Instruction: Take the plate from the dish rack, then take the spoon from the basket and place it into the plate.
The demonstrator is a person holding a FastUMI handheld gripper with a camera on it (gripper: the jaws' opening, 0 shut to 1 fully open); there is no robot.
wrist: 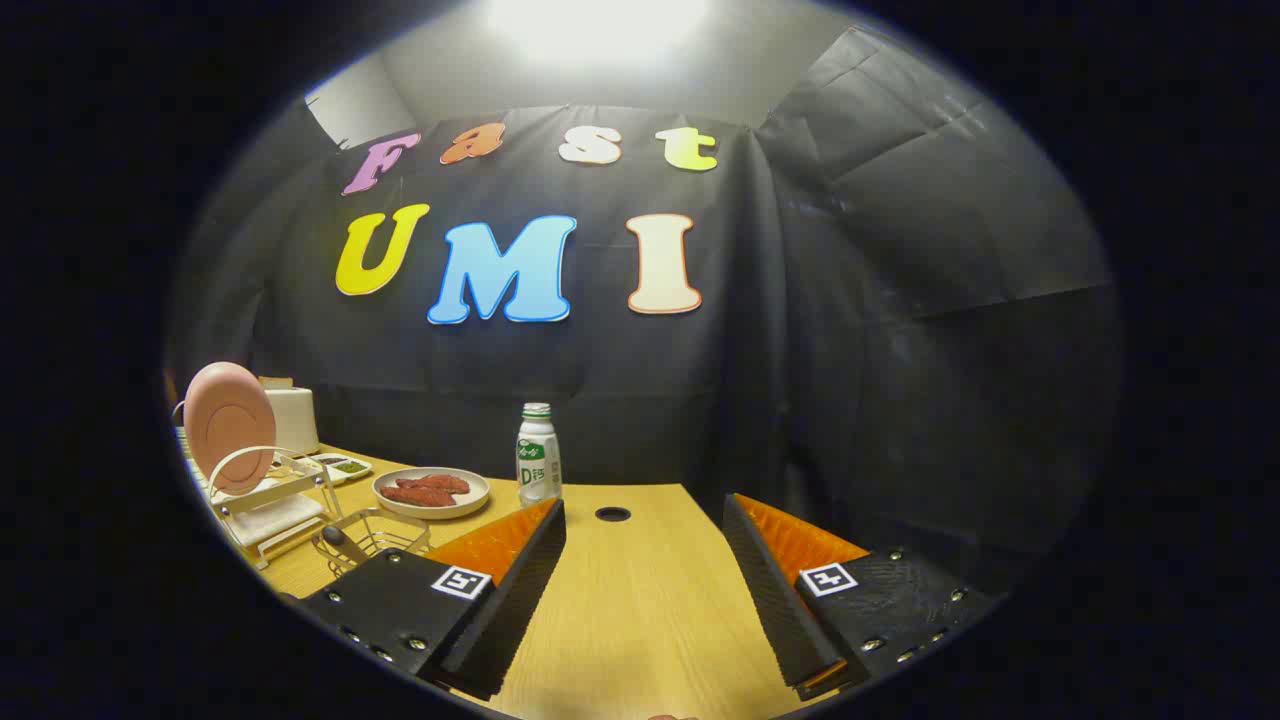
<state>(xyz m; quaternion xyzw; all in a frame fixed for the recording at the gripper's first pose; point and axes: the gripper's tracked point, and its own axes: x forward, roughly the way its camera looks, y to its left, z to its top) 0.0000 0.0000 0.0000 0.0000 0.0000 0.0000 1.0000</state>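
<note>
The gripper (645, 540) hangs with its two fingers spread wide, nothing between them but bare wooden table (640, 610); they pinch nothing and touch nothing. It sits level above the tabletop, aimed straight across it at the cloth wall, the fingers angled outward from each other.

Going from the left: the pink plate (229, 414) stands upright on edge in the white dish rack (268, 505), well off to the left of the left finger and beyond it. Behind the rack stands a white boxy appliance (294, 418), likely a toaster, though the view is too warped there to be sure. Just right of the rack, a small white tray (343, 467) holds something green. In front of that, a wire basket (375, 535) sits close beside the left finger's outer side, with a dark rounded piece at its near rim that may be the spoon (333, 537); its shape is too small to tell firmly. Further right, a white dish (431, 493) carries reddish-brown food, and a white bottle with a green cap (538, 454) stands upright just beyond the left fingertip. A dark round hole (612, 514) lies in the table ahead, between the fingers.
</note>
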